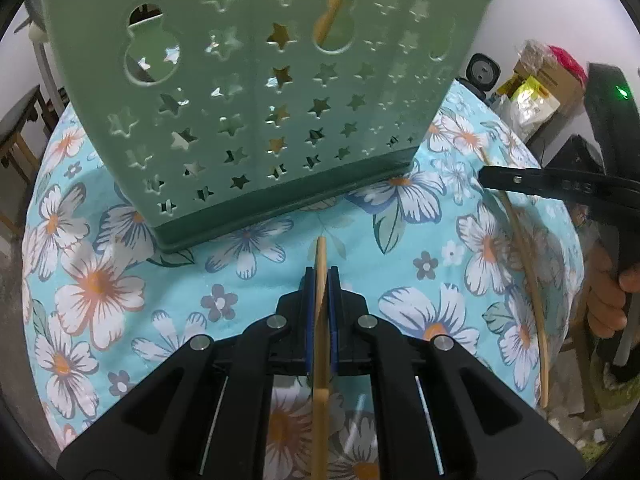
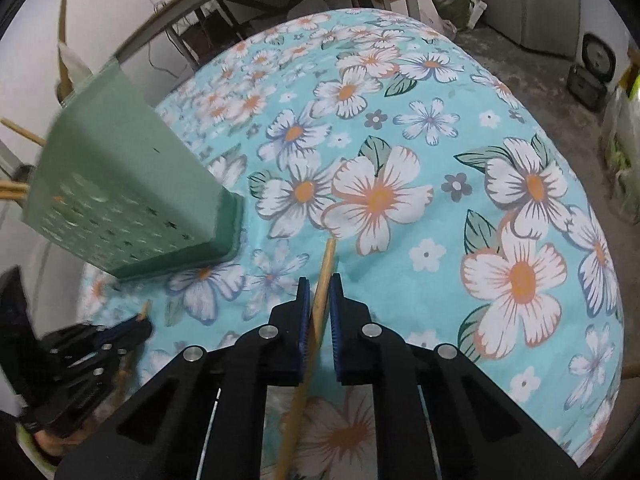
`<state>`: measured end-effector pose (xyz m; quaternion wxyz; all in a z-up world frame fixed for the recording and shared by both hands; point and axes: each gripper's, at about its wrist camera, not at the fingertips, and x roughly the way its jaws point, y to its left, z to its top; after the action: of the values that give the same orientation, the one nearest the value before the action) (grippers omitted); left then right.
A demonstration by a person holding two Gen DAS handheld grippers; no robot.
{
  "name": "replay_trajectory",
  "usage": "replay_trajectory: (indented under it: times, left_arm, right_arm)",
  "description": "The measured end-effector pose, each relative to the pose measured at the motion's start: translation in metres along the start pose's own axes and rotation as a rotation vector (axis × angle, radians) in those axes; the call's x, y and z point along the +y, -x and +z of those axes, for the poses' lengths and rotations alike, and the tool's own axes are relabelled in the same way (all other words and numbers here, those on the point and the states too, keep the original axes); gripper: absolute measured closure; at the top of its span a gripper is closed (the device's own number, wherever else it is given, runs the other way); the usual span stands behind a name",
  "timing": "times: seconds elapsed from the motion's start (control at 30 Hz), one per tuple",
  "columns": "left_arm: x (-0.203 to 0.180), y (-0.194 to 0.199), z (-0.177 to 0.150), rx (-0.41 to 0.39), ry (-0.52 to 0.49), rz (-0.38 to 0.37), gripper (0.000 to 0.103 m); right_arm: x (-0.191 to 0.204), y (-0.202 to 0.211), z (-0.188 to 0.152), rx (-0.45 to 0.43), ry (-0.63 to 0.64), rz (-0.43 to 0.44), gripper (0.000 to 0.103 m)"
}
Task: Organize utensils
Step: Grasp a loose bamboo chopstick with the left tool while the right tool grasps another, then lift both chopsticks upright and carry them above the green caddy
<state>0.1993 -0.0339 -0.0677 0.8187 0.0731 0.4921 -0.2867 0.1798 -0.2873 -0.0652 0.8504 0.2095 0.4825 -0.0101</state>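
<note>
The left gripper (image 1: pixel 322 276) is clamped on a flat, pale wooden utensil (image 1: pixel 321 320) standing on edge above the floral cloth (image 1: pixel 100 280), just before the green star-punched holder (image 1: pixel 240 100). The right gripper (image 2: pixel 320 284) pinches a thin round wooden stick (image 2: pixel 320 300) lying on the cloth beside the holder (image 2: pixel 120 200), where more wooden handles (image 2: pixel 20 130) poke out.

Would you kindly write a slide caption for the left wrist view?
Left hand-held gripper shut on a flat wooden utensil before the green star-cut holder on the floral tablecloth.

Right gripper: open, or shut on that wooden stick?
Shut on it. The right gripper has its blue pads pressing the wooden stick from both sides above the flowered tablecloth.
</note>
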Motion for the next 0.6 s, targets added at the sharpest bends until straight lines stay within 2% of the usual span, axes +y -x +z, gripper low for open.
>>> replay_trajectory:
  times: [0.23,0.6]
  left_arm:
    - [-0.004,0.025,0.001,-0.066,0.009,-0.005,0.098]
    - [-0.011,0.13,0.011,-0.289,0.026,-0.09,0.098]
  right_arm:
    - [0.003,0.043,0.003,-0.081,-0.003,0.046,0.096]
    - [0.016,0.109,0.007,-0.218,0.039,0.109,0.096]
